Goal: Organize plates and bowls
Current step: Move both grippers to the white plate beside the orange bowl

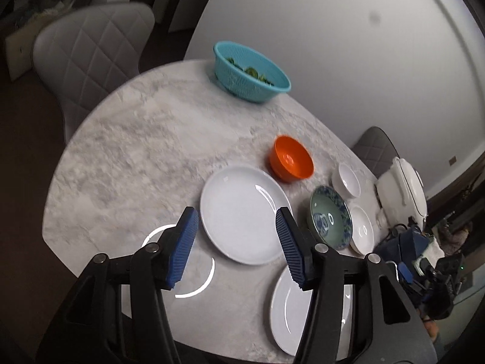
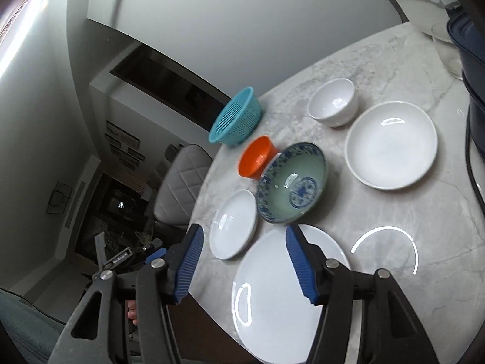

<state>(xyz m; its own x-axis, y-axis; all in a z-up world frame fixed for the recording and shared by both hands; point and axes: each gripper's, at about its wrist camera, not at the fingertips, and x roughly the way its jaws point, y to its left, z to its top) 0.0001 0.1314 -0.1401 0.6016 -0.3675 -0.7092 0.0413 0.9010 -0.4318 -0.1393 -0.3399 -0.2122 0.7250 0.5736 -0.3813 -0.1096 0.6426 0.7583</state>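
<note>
Blue ribbed pads are lining both tools, and each pair of jaws is standing apart with nothing between them. The left tool [image 1: 236, 248] is hanging above the counter [image 1: 136, 151], tilted steeply down; the right tool [image 2: 242, 261] is hovering at a shallower angle near the counter's edge.

Beyond the left tool's fingers a large white plate [image 1: 245, 215] is lying flat on the grey marbled stone, with a second white plate [image 1: 288, 309] nearer, partly hidden behind the right-hand finger. Just past the large plate an orange plastic bowl [image 1: 291, 159] is sitting upright. To its right a green-glazed bowl with a blue patterned rim [image 1: 330, 215] is standing close beside a shallow white dish [image 1: 362, 230], and a small deep white bowl [image 1: 347, 179] is resting behind them. A teal slotted colander [image 1: 250, 71] holding greens is standing well apart at the far edge.

The left view alone is showing the greens and a white lidded appliance [image 1: 403, 188]. The right view alone is showing bare toes [image 2: 132, 314] below the counter and a quilted grey chair [image 2: 178, 188] beside it.
</note>
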